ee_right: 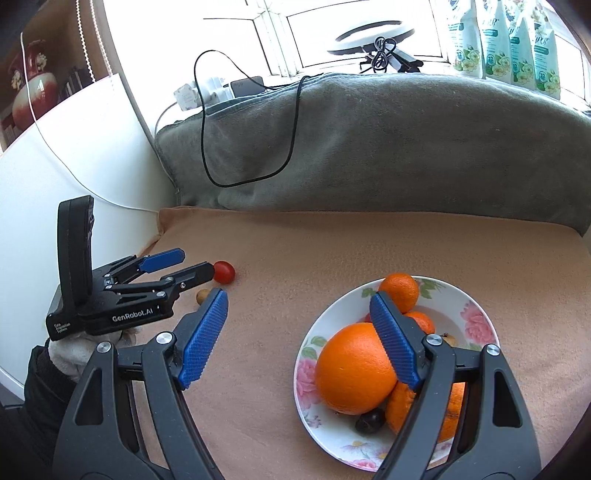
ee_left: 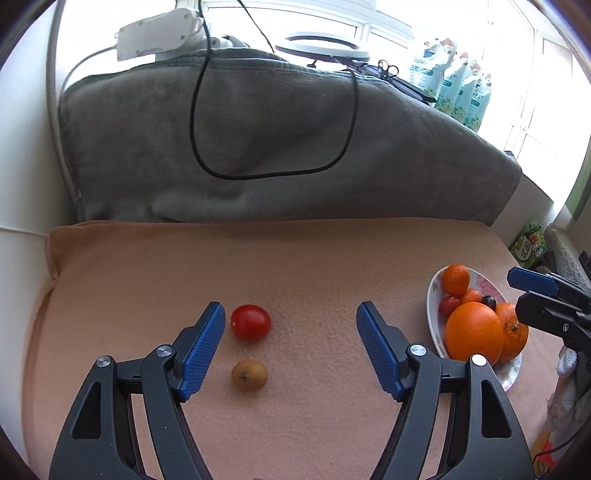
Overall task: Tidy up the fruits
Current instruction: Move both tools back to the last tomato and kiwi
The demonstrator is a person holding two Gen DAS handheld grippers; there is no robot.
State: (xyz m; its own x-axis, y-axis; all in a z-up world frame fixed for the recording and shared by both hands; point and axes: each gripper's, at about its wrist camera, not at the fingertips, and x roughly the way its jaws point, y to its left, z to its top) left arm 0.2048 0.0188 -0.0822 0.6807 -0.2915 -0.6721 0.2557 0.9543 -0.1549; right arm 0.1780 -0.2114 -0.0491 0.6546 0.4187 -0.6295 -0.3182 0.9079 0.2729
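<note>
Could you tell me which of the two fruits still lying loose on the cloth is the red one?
The cherry tomato, farther from the left gripper; the nearer fruit is dull yellow-brown.

A peach-coloured cloth (ee_left: 295, 258) covered the counter from edge to edge. Along its far edge lay a bulky grey blanket (ee_left: 258, 140), with a black cable (ee_left: 343, 140) looping down its front. Behind the blanket, bright daylight came through a white-framed window (ee_right: 354, 33), where a ring light (ee_right: 369, 35) and a row of floral refill pouches (ee_right: 506, 40) stood on the sill. At the counter's left edge rose a white panel (ee_right: 74, 147), and a red vase (ee_right: 31, 88) sat on a shelf beyond it
</note>
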